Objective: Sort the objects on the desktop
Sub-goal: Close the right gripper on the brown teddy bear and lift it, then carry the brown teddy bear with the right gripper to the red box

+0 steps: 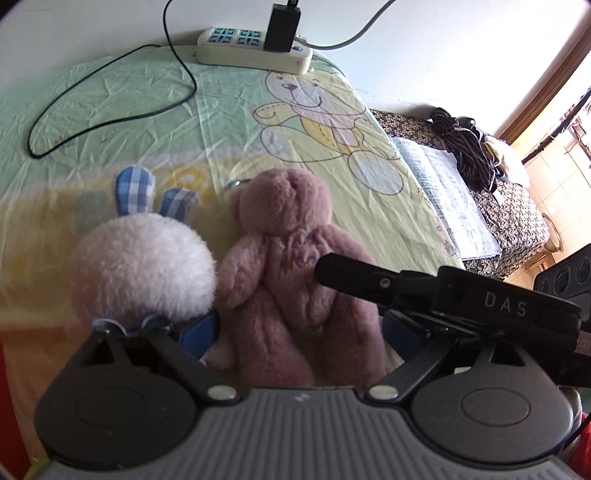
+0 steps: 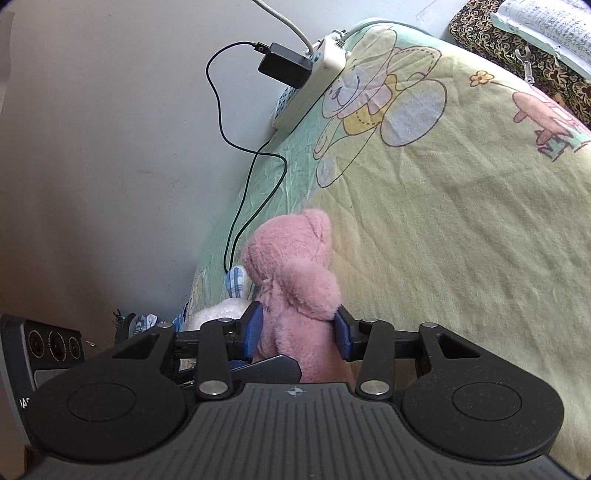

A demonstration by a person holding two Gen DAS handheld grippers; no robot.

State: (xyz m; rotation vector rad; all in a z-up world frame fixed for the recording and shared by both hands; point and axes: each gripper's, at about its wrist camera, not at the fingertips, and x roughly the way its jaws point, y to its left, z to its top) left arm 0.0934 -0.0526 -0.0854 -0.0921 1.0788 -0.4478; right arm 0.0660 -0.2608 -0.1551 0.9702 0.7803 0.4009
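A pink plush bear (image 1: 291,258) lies on the cartoon-print sheet (image 1: 147,110), head pointing away from me. In the right wrist view my right gripper (image 2: 298,328) is shut on the bear (image 2: 295,280), its blue pads pressed into the body from both sides. One of its black fingers (image 1: 343,273) crosses the bear's belly in the left wrist view. My left gripper (image 1: 301,330) stands open, with its blue pads wide apart on either side of the bear's legs. A white plush bunny (image 1: 144,269) with blue plaid ears sits just left of the bear, touching it; its lower part is hidden behind the gripper.
At the far edge by the wall lies a white power strip (image 1: 255,48) with a black adapter (image 1: 282,27) plugged in. Its black cable (image 1: 110,92) loops over the sheet. To the right, an open notebook (image 1: 443,195) and dark striped cloth (image 1: 465,147) rest on a floral-covered surface.
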